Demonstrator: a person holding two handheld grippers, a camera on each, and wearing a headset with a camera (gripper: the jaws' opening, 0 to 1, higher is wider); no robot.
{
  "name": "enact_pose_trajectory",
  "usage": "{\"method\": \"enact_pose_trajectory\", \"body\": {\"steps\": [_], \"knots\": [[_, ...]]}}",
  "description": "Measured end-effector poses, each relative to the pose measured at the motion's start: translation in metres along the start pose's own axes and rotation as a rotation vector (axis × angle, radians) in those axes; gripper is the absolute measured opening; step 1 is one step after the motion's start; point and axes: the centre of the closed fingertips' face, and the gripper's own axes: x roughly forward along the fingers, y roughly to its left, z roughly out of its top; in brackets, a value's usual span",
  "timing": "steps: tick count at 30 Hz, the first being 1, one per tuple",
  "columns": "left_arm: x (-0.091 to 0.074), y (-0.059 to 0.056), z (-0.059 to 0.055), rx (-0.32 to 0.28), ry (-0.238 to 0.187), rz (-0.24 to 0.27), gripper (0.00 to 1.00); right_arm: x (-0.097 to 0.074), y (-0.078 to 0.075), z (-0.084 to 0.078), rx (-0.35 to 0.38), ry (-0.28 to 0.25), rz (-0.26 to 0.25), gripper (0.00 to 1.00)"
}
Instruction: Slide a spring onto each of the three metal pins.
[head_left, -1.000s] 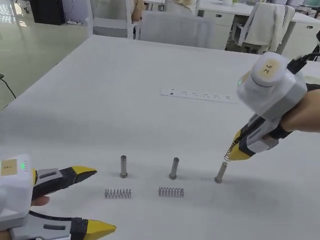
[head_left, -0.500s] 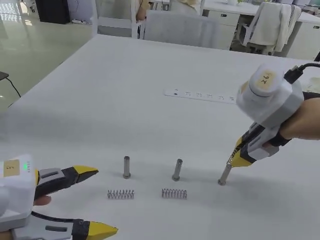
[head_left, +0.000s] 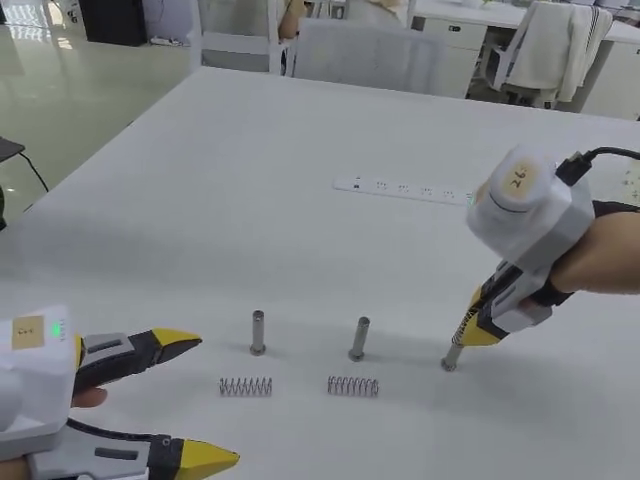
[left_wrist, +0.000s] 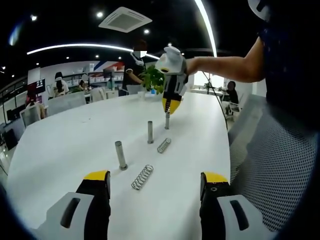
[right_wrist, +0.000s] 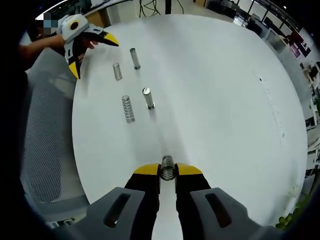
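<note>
Between the yellow tips of the right gripper (right_wrist: 168, 174): one spring (right_wrist: 168, 166), pinched tight, seen end-on as a small ring, most of its length buried between the jaws. Directly under those tips in the head view, right at the spring's lower end: the rightmost pin (head_left: 452, 357), leaning, its top covered by tips and coils. Impossible to tell whether the spring has caught over it. Ahead of the same jaws in the right gripper view, well apart from them: the middle pin (right_wrist: 148, 98) and the far pin (right_wrist: 134, 58), both upright and bare. Flat on the white table (right_wrist: 210, 75) just beside them, the second spring (right_wrist: 128, 108) and the third spring (right_wrist: 117, 71). Spread wide and gripping nothing: the jaws of the left gripper (left_wrist: 156, 177), cut off at the bottom of their own view. Just ahead of that gap, the far pin and the third spring; beyond them, small and partly blurred, the right gripper over its pin.
</note>
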Motion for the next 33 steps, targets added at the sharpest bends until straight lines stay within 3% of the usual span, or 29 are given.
{"method": "enact_pose_trajectory", "body": {"steps": [20, 33], "knots": [[0.001, -0.001, 0.003, 0.006, 0.001, -0.001, 0.67, 0.035, -0.001, -0.009, 0.012, 0.031, 0.013, 0.09], [0.002, -0.001, 0.003, 0.002, -0.004, -0.003, 0.66, 0.036, -0.002, -0.009, 0.010, 0.035, 0.011, 0.13]]}}
